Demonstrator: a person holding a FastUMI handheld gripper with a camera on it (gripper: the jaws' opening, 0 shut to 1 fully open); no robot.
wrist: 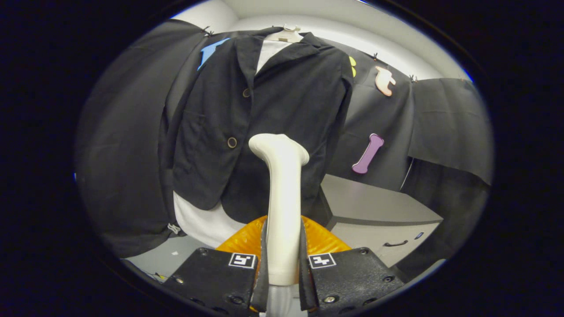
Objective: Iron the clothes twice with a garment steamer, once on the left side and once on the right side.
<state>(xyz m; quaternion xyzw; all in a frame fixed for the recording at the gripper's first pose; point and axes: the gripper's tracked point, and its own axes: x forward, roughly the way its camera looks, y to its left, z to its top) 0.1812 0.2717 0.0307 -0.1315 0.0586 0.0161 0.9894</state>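
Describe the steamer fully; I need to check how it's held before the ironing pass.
The steamer is a cream, smooth, plastic-looking wand: a long straight handle rising upright to a bent, flared head. The gripper is shut on its lower handle, a finger pressing each side, and a grey part continues below the fingers. The head sits in front of the lower part of the dark jacket; whether it touches the cloth cannot be told. No steam is visible.

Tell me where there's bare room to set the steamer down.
The grey cabinet top right of the jacket is bare, and so is the floor patch below its white lining. It is crowded ahead, where the hand-held gripper holds the steamer at the jacket.
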